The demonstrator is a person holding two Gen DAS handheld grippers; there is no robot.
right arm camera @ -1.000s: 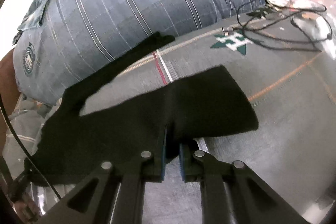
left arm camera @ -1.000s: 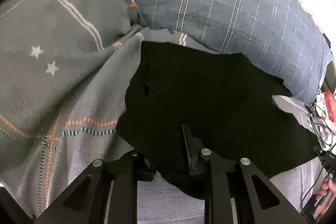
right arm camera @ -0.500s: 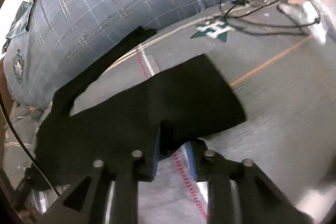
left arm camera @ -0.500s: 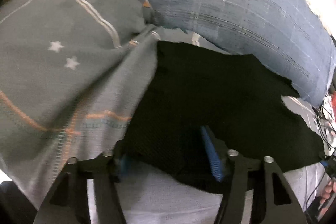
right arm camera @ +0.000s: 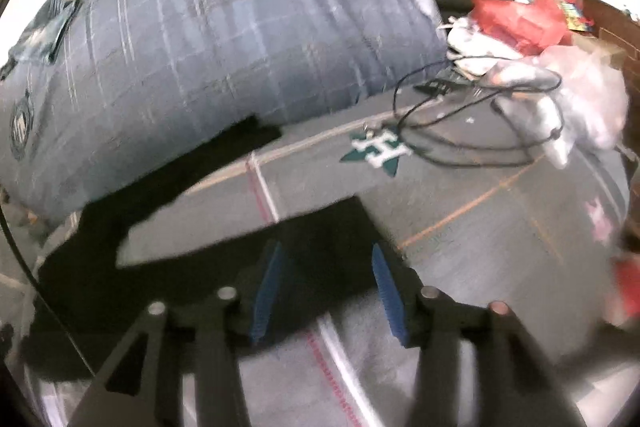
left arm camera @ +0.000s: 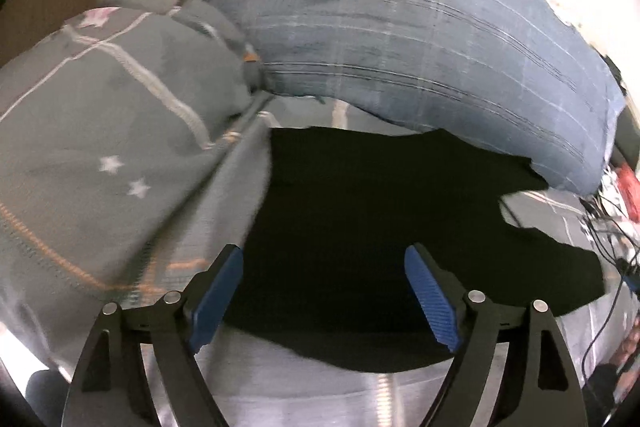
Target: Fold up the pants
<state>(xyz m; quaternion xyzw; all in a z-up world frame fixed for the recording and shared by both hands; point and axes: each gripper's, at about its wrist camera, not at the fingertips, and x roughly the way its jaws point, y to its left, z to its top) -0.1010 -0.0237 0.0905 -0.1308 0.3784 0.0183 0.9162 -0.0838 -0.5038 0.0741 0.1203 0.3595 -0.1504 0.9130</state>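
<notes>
The black pants (left arm camera: 380, 227) lie flat on a grey bedsheet (left arm camera: 280, 387). In the left wrist view my left gripper (left arm camera: 324, 263) is open, its blue pads apart over the near edge of the pants, holding nothing. In the right wrist view the pants (right arm camera: 192, 267) spread to the left, with one leg end under my right gripper (right arm camera: 324, 259). The right gripper is open, its pads either side of the leg end, not gripping it. The other leg (right arm camera: 240, 139) runs along the pillow's foot.
A large blue plaid pillow (left arm camera: 420, 39) lies behind the pants, also in the right wrist view (right arm camera: 220, 47). A grey blanket with stars (left arm camera: 100, 147) is bunched at the left. Black cables (right arm camera: 480, 123), plastic bags and a red bag (right arm camera: 520, 19) sit at the right.
Both grippers were shut on the pants a second ago and have opened, letting the cloth go. The pants now rest flat on the sheet and both grippers have drawn back slightly.
</notes>
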